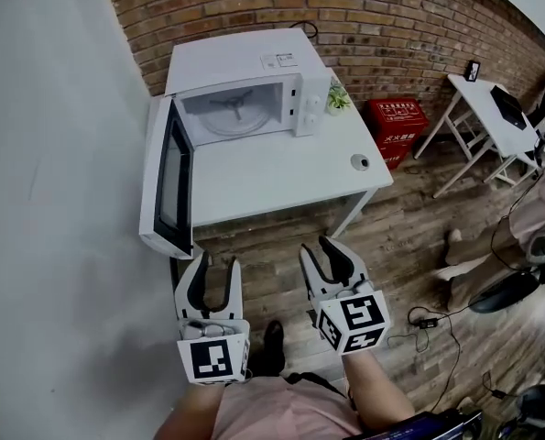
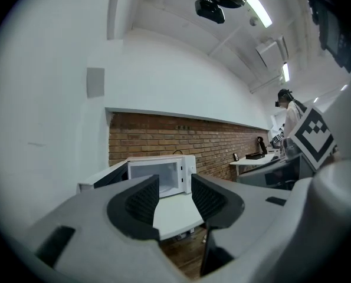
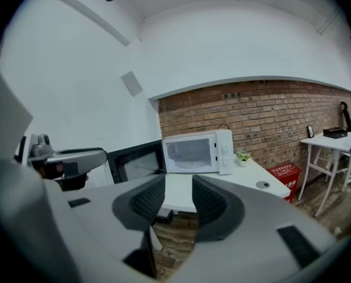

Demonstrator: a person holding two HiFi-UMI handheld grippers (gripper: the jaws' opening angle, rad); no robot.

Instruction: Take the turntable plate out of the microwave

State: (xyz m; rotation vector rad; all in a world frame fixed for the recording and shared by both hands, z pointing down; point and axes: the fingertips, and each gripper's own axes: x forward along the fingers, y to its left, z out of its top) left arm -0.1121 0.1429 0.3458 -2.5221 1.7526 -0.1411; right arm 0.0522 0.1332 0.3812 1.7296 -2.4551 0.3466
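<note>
- Microwave (image 1: 245, 90) on white tabletop (image 1: 281, 177), door (image 1: 167, 177) swung wide open to the left.
- Turntable plate (image 1: 234, 115) lies inside the cavity on its floor, nothing touching it.
- Left gripper (image 1: 215, 269): fingers (image 2: 141, 202) apart, nothing between them, over the floor just short of the tabletop edge, near the door's end.
- Right gripper (image 1: 320, 248): fingers apart, empty, beside the left one, pointing at the microwave.
- Small potted plant (image 1: 337, 99) just right of the microwave; small round disc (image 1: 359, 162) near the tabletop's right edge.
</note>
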